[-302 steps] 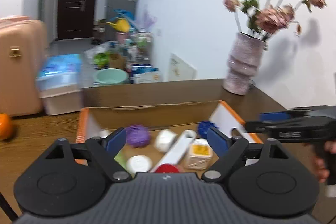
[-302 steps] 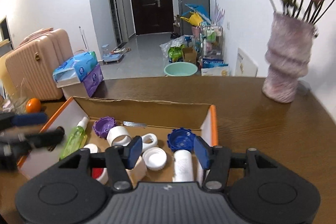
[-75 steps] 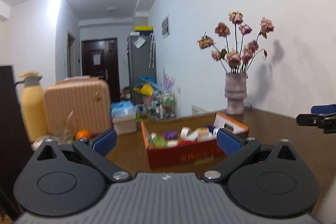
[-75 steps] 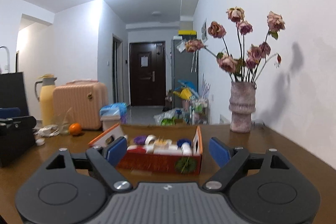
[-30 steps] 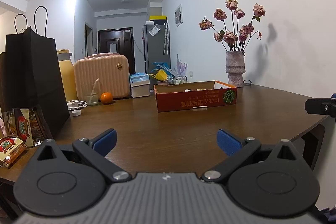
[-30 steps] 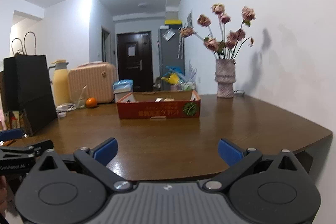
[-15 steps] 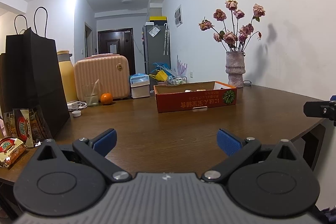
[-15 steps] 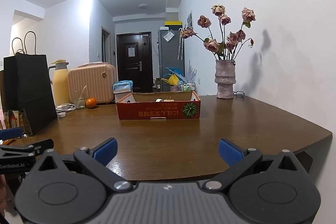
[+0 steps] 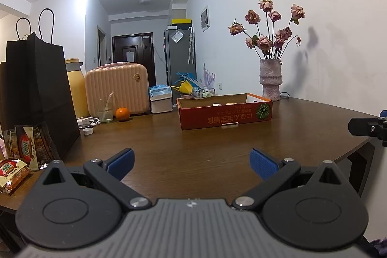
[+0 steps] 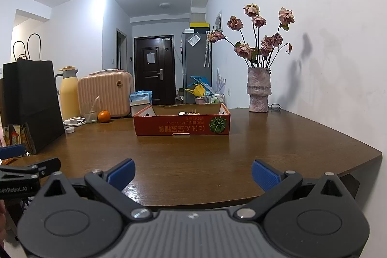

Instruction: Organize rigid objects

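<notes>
My left gripper (image 10: 29,175) reads "GenRobot.AI" on its side; the red box (image 10: 181,128) beyond it carries upside-down characters I cannot read.

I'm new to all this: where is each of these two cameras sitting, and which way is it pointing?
Left wrist view: on the left gripper, near the table's edge, facing the red box; its open fingers show, with the right gripper's tip alongside.
Right wrist view: on the right gripper, same heading; its open fingers show, the left gripper alongside.
Shared: box, vase, orange, suitcase, black bag.
</notes>
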### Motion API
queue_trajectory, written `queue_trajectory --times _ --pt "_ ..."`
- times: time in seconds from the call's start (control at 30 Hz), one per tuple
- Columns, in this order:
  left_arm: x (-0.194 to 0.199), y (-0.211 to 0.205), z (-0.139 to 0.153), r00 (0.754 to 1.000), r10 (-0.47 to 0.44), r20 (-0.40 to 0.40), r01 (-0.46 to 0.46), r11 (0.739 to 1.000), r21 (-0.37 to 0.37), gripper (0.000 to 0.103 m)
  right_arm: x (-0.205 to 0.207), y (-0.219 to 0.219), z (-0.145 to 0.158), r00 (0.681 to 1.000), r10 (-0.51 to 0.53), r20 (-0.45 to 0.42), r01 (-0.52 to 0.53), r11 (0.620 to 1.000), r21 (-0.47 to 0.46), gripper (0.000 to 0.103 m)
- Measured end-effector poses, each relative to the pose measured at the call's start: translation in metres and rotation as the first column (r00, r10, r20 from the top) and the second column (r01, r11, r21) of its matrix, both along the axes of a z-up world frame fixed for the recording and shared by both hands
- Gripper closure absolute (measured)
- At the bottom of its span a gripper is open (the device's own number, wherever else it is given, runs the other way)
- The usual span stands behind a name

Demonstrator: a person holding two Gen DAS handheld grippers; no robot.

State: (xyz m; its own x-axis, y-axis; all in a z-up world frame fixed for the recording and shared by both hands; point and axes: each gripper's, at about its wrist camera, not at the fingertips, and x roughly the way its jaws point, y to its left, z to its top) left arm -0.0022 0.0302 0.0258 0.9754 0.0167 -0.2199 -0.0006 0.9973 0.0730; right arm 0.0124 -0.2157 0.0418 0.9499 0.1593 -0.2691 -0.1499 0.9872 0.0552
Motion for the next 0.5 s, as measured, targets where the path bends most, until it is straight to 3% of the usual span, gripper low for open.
queue_trajectory --times 0.5 --pt "0.0000 -0.0006 0.0013 1.000 -0.003 0.006 0.003 1.000 0.004 0.000 -0.0003 0.0028 -0.0038 1.000 0.013 -0.006 -0.013 1.000 -0.005 0.000"
